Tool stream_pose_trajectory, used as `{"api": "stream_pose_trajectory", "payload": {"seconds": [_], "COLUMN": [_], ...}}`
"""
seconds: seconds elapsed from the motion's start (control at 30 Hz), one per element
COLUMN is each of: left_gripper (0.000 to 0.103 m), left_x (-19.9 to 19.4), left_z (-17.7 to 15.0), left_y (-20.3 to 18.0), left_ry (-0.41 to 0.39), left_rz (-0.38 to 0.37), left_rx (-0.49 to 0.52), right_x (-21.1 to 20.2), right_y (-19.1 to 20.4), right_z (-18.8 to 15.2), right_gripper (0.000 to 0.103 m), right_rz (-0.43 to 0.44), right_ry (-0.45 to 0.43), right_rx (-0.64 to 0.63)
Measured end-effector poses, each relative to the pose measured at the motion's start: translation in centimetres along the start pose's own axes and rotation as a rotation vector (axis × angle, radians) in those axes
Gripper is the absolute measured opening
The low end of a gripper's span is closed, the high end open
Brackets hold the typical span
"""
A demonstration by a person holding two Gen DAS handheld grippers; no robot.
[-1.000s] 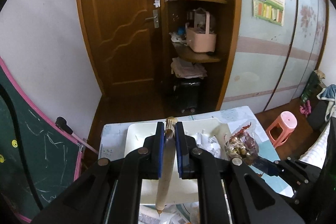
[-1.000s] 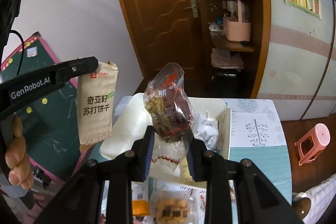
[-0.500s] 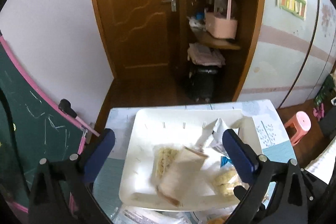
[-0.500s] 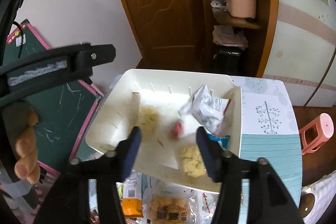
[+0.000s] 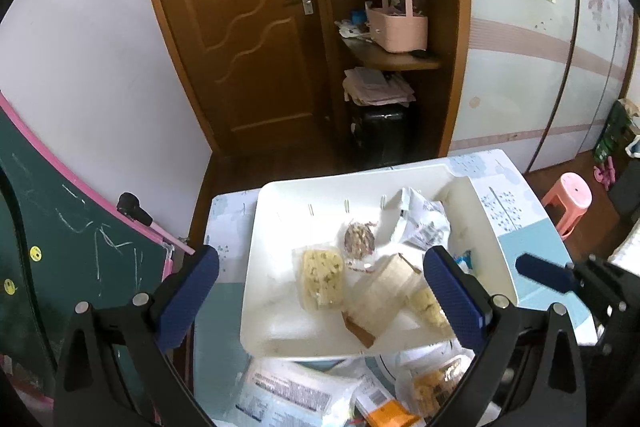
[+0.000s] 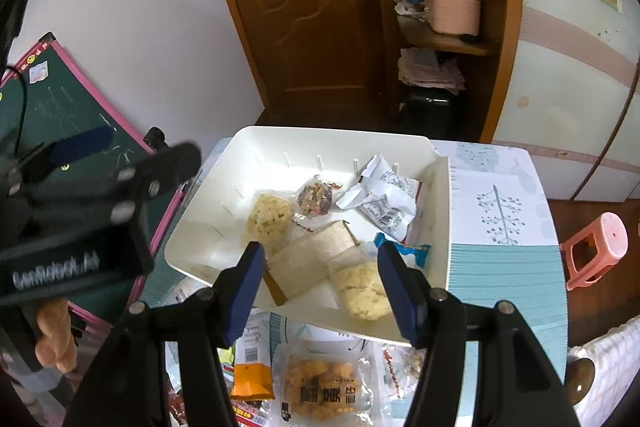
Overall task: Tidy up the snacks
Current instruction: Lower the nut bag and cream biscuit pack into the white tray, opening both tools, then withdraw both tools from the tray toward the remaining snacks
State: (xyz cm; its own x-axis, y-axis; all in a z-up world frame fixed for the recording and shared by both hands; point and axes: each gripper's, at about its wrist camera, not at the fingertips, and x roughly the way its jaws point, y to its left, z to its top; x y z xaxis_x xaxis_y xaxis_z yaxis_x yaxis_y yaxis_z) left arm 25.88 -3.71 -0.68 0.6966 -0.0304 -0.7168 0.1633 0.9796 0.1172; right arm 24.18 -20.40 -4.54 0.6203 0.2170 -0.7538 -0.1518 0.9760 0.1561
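A white tray (image 5: 360, 179) (image 6: 320, 133) on the table holds several snack packets. Among them are a beige cracker packet (image 5: 384, 293) (image 6: 308, 267), a small red-brown nut bag (image 5: 359, 239) (image 6: 314, 197), a yellow puffed-snack packet (image 5: 322, 277) (image 6: 266, 217) and a crumpled white wrapper (image 5: 420, 219) (image 6: 384, 203). My left gripper (image 5: 320, 259) hovers over the tray's near half, jaws spread wide and empty. My right gripper (image 6: 320, 251) hangs open above the cracker packet and a second yellow packet (image 6: 362, 289), touching neither.
More loose snacks lie on the table in front of the tray, such as a fried-snack bag (image 6: 320, 387) and an orange packet (image 6: 252, 375). A green chalkboard (image 6: 60, 99) leans at the left. A pink stool (image 6: 596, 251) stands on the floor at the right.
Both grippers opened and let go: the beige cracker packet and the nut bag dropped into the tray and lie there. Both hands sank toward the tray.
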Motion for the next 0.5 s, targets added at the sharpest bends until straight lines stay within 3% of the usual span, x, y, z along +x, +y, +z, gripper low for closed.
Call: {"api": "stream_pose_trajectory", "payload": {"seconds": [0.5], "left_gripper": [0.102], "left_x": [-6.6], "left_z": [-4.4], "left_y": [1.8], "left_ry": [-0.011], "left_rz": [-0.025], "left_rx": [-0.013], "right_x": [-4.6], "right_y": [0.2], "right_z": [-2.5], "right_gripper": [0.059], "right_rz": [-0.018], "right_ry": [-0.027], "right_rx": [-0.007]}}
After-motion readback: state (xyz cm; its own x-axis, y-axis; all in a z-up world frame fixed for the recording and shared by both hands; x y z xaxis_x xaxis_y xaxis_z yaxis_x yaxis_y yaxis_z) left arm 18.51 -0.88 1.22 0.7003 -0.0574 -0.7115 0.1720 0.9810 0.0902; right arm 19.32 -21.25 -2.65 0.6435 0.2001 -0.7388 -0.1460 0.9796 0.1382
